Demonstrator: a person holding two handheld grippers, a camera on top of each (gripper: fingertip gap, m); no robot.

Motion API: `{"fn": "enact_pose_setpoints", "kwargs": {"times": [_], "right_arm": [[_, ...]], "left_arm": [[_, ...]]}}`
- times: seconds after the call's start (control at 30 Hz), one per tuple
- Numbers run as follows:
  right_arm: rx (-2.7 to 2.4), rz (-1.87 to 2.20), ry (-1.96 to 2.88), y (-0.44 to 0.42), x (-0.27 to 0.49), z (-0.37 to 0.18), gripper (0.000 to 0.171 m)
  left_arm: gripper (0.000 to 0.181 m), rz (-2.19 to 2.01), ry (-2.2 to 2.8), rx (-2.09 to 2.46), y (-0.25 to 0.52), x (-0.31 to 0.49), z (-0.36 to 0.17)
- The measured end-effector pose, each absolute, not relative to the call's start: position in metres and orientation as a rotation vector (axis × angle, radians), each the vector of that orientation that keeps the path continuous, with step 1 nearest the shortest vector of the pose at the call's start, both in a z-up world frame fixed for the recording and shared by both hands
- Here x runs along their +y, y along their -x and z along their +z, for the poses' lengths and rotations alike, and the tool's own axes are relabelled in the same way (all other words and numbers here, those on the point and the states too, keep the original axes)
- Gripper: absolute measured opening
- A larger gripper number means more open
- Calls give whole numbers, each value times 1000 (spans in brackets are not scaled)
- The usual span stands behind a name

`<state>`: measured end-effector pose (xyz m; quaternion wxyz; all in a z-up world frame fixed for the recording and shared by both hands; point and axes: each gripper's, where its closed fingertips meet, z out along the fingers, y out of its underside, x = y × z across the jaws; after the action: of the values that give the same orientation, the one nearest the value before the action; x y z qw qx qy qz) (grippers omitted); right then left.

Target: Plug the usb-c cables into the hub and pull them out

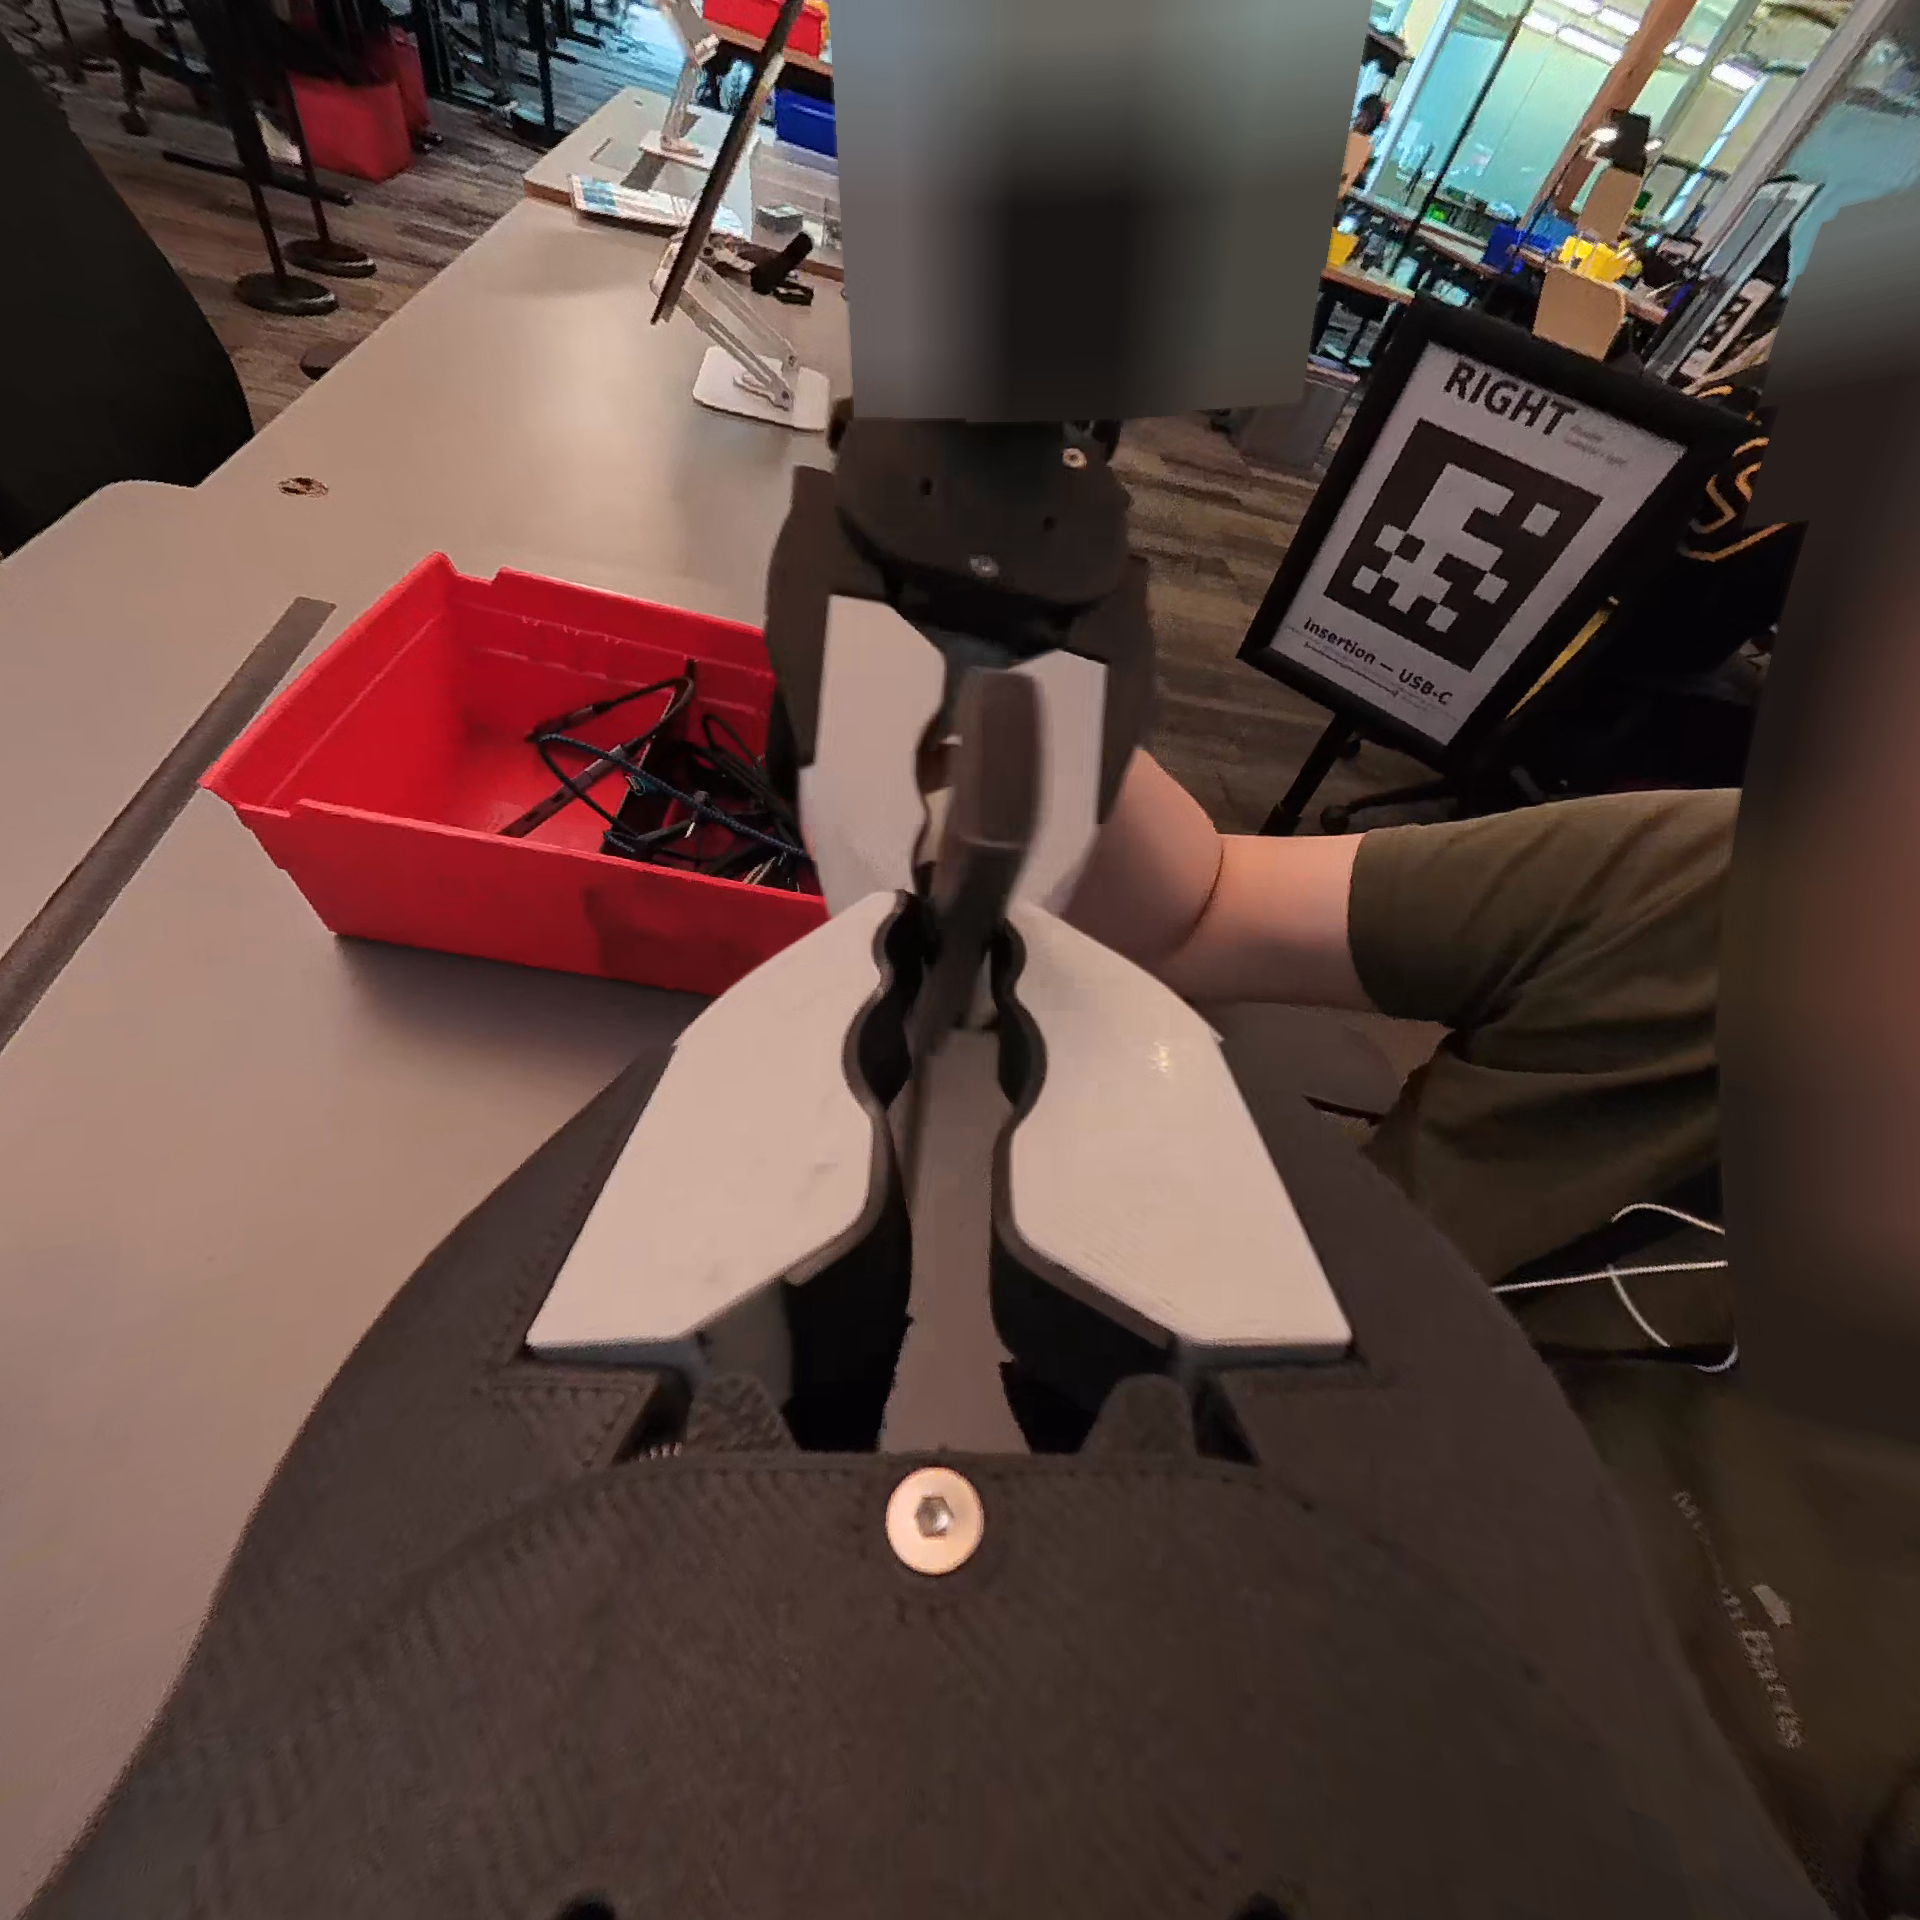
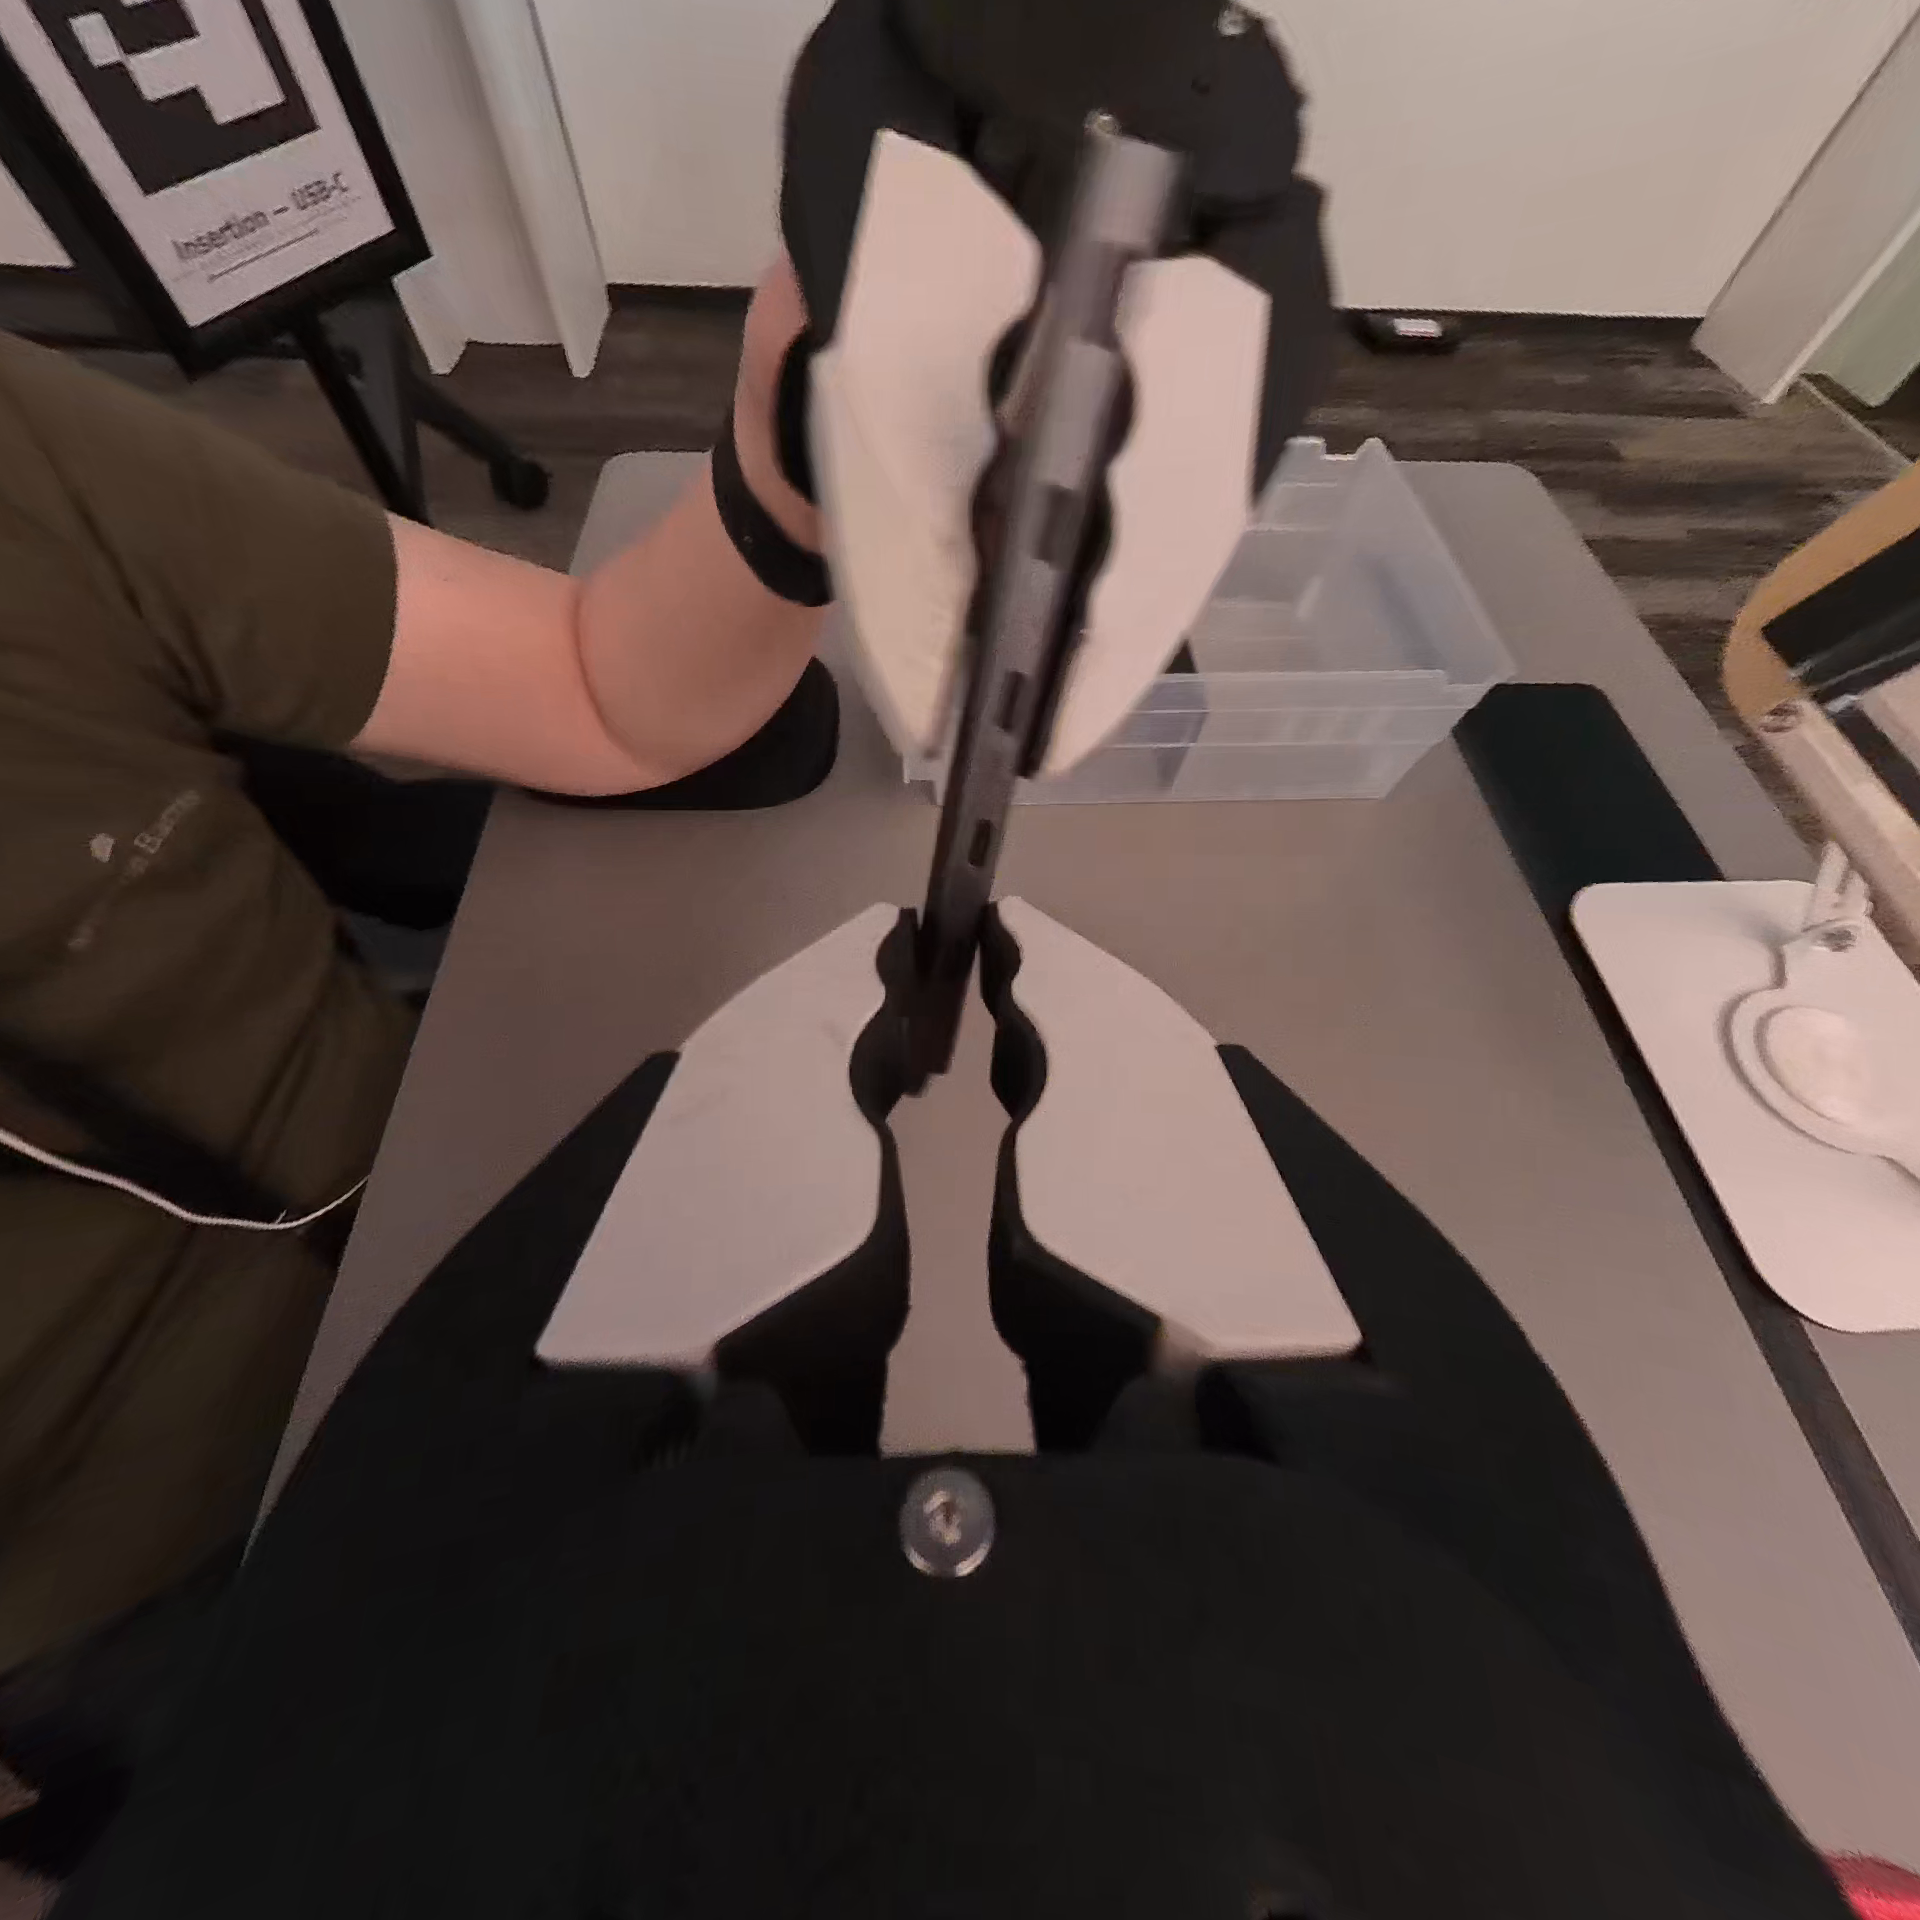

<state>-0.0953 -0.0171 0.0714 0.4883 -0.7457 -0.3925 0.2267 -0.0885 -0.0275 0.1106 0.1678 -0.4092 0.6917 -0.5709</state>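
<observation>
A slim dark grey hub [image 1: 987, 769] is held in the air between both grippers, which face each other tip to tip. My left gripper [image 1: 951, 925] is shut on one end of it. My right gripper [image 2: 951, 920] is shut on the other end. The hub's side ports [image 2: 977, 847] show in the right wrist view. The right gripper [image 1: 961, 883] also shows in the left wrist view, and the left gripper [image 2: 992, 758] in the right wrist view. Several black usb-c cables [image 1: 665, 790] lie tangled in a red bin [image 1: 468, 894] on the table. No cable is in the hub.
A clear plastic organizer box [image 2: 1340, 675] stands behind the hub. A white stand base [image 2: 1714, 1091] is at the right, and a black pad [image 2: 1558, 790] beside it. A framed marker sign [image 1: 1475, 551] stands off the table. The person's arm [image 2: 623, 665] rests at the table's edge. The left gripper's tips are roughly 4 cm from the right gripper's.
</observation>
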Motion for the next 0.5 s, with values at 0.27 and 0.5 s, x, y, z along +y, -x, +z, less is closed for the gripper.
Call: {"fn": "enact_pose_setpoints", "kwargs": {"times": [0.27, 0.5], "right_arm": [[-573, -25, 1697, -63, -49, 127, 11], [-224, -170, 1955, -211, -72, 40, 11]], "left_arm": [[34, -1668, 1169, 1843, 105, -3, 134], [33, -1639, 1148, 1790, 122, 17, 144]]}}
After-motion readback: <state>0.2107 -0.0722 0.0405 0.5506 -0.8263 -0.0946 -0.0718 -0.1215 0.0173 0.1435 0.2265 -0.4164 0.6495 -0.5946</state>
